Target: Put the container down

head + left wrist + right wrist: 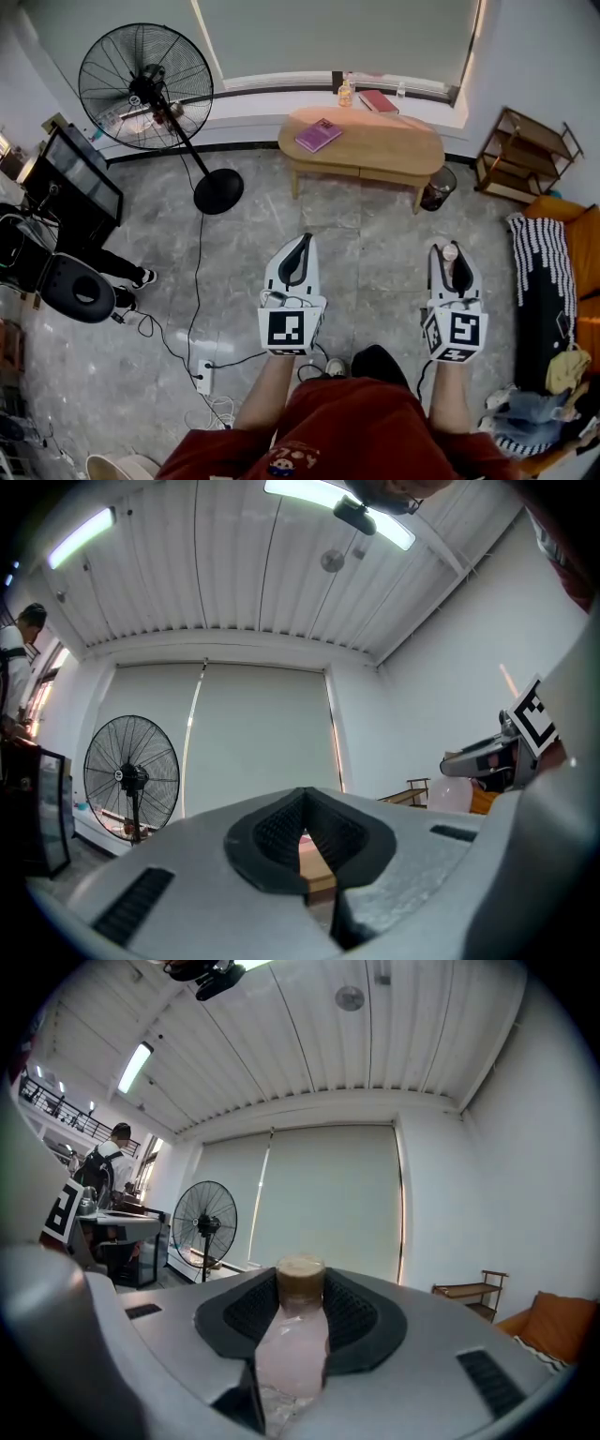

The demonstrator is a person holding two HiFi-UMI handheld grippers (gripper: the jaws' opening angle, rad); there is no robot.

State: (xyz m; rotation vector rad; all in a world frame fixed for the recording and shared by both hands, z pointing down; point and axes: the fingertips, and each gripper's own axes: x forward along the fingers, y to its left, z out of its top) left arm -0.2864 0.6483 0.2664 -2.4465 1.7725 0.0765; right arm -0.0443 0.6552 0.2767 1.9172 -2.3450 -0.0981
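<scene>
Right gripper point(300, 1283) clamped on container point(294, 1344): pale pink translucent bottle, tan cap on top, pinched between dark ribbed pads. Held up in air over grey tiled floor point(366, 244), well apart from oval wooden table point(375, 141). Left gripper point(302, 799) closed, tips meeting, nothing between. Standing fan point(145, 86) left of table, near window wall.

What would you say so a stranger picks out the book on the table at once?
Find the oval wooden table under the window. The book lies flat at its left end. It is purple, unlike the red book on the sill behind.
</scene>
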